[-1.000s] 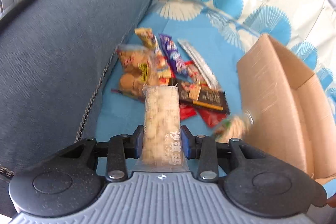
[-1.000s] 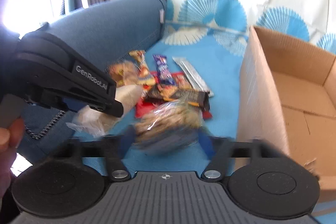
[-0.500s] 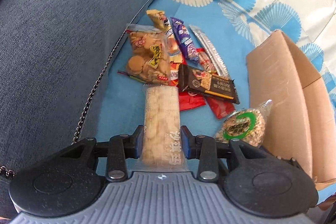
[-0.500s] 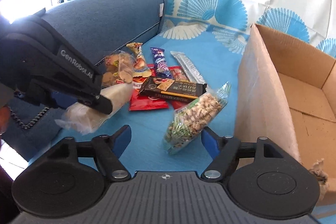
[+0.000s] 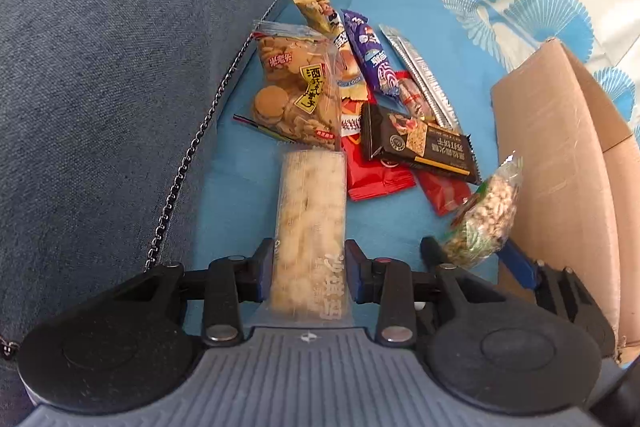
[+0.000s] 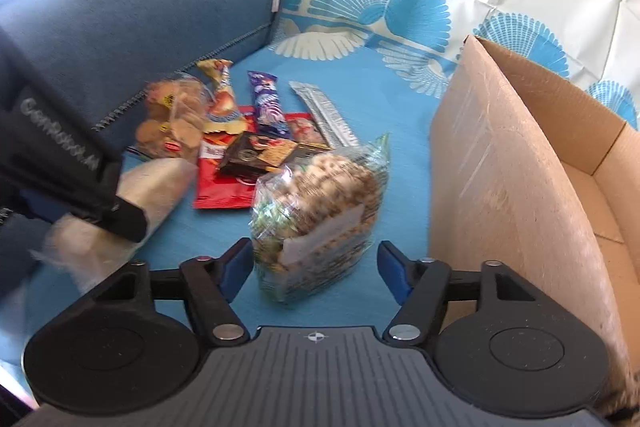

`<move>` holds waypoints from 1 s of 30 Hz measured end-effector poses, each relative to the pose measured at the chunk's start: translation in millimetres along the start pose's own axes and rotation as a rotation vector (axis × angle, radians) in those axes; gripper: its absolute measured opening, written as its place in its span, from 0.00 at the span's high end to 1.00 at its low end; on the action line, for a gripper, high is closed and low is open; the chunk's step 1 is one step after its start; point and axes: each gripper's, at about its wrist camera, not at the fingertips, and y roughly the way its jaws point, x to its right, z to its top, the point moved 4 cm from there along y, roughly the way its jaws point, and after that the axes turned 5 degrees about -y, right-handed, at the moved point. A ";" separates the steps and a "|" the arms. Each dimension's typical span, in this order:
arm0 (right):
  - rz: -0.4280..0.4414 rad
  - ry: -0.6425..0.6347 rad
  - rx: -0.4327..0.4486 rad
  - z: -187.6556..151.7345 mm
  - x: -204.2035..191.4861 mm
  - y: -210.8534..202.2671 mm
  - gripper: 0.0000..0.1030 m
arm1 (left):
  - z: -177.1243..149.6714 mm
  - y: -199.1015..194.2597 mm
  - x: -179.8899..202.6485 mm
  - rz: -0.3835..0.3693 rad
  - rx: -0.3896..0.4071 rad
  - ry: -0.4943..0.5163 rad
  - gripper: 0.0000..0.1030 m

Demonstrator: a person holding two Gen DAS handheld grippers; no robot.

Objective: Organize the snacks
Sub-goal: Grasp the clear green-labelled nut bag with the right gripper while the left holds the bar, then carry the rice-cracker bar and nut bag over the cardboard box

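My left gripper [image 5: 308, 267] is shut on a long clear pack of pale puffed biscuits [image 5: 310, 211], which sticks out forward over the blue cloth. In the right wrist view that pack [image 6: 156, 183] hangs at the left. A clear bag of nuts [image 6: 320, 203] lies on the cloth between the jaws of my right gripper [image 6: 316, 259]. Those jaws are closing, and a small gap shows on each side of the bag. The left wrist view shows the same nut bag [image 5: 488, 215] beside the box. A pile of snacks lies ahead: a cookie bag [image 5: 292, 95], a dark bar [image 5: 416, 143], red packs [image 5: 376, 175].
An open cardboard box [image 6: 504, 155] stands at the right, its near wall close to my right gripper. A blue sofa cushion [image 5: 120, 67] rises at the left, with a thin metal chain [image 5: 188, 163] along its edge. A purple pack [image 5: 372, 59] and a silver bar [image 5: 420, 79] lie behind the pile.
My right gripper opened and let the nut bag drop onto the cloth, then moved in around it. My left gripper sank a little toward the pile, still holding its pack.
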 end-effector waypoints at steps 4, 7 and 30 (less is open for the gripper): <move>-0.023 0.013 -0.018 1.7 2.7 9.9 0.42 | -1.5 3.4 -0.5 0.010 -0.014 0.001 0.61; -0.035 0.024 -0.035 0.9 4.7 17.6 0.49 | -2.3 6.7 -0.3 0.015 -0.027 -0.002 0.61; 0.027 0.109 0.319 40.0 55.4 -98.1 0.75 | 4.4 -36.2 24.3 -0.123 0.133 -0.027 0.62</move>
